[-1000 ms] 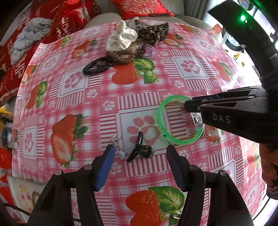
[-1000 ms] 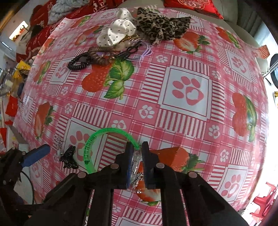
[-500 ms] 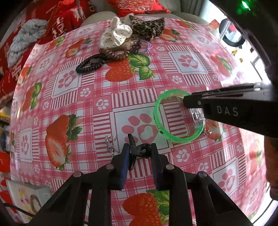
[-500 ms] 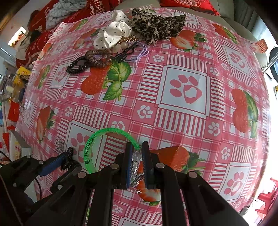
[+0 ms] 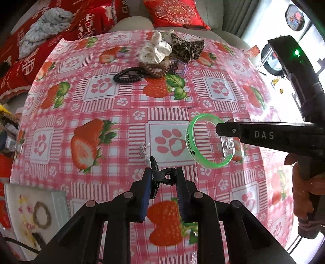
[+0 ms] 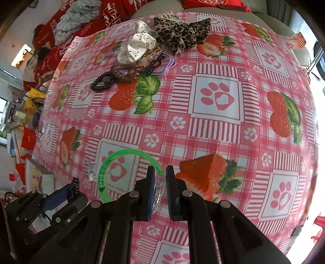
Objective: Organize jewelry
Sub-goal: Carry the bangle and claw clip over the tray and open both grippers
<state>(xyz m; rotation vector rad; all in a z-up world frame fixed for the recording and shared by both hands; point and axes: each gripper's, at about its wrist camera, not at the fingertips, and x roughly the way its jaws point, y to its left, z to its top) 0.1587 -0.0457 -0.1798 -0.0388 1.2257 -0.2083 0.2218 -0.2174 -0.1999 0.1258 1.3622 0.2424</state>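
Observation:
My left gripper (image 5: pixel 162 178) is shut on a small black claw hair clip (image 5: pixel 160 177) and holds it above the strawberry tablecloth (image 5: pixel 130 113). My right gripper (image 6: pixel 159 182) is shut on the clear clasp of a green bangle (image 6: pixel 126 154); the bangle also shows in the left wrist view (image 5: pixel 203 160), hanging from the right gripper (image 5: pixel 221 130). Small silver earrings (image 5: pixel 143 149) lie on the cloth just left of the paw print; they also show in the right wrist view (image 6: pixel 90 168).
A pile of hair ties and scrunchies sits at the far side: white dotted scrunchie (image 5: pixel 155 51), leopard scrunchie (image 5: pixel 186 47), black coil tie (image 5: pixel 128 77), brown coil tie (image 5: pixel 154 70). A white tray (image 5: pixel 34 215) holding small pieces is at the near left. Red cushions (image 5: pixel 174 12) lie behind.
My left gripper closed on the black claw clip and lifted it off the cloth. The right gripper stays shut on the green bangle and has lifted slightly.

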